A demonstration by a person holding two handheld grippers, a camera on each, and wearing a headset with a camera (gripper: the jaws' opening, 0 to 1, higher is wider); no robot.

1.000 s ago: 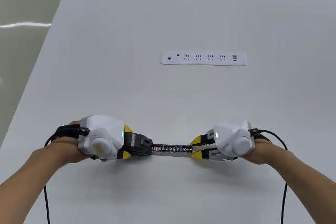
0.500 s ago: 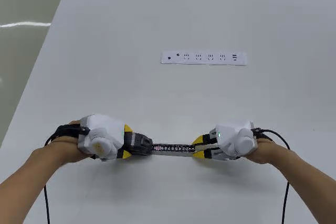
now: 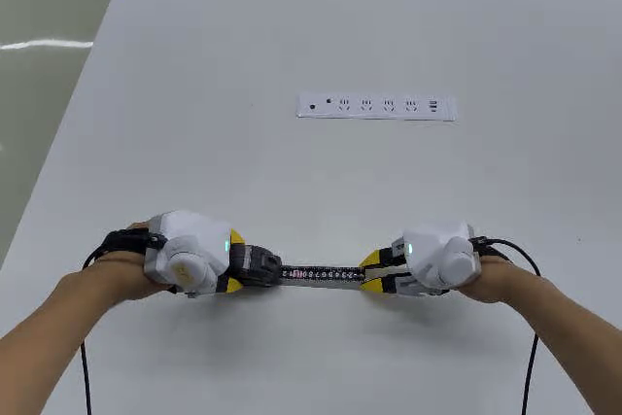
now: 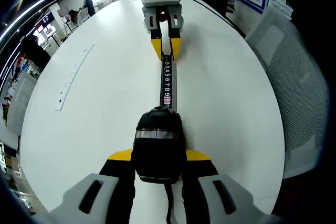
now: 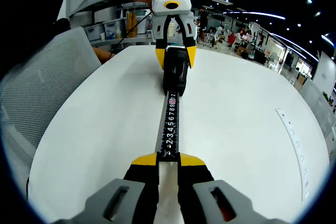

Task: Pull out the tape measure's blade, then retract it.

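Nearest on the white table, the tape measure's black case is clamped by the left gripper. The blade, stretched flat, is pinched at its tip by the right gripper. Farther off, a white power strip is laid; glossy floor is seen beyond.

bright, even overhead light, soft shadows

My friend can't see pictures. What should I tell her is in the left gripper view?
The left gripper clamps a black tape measure, and its numbered blade stretches over the white table to the right gripper, which pinches the blade's tip. A power strip lies on the table off to the left.
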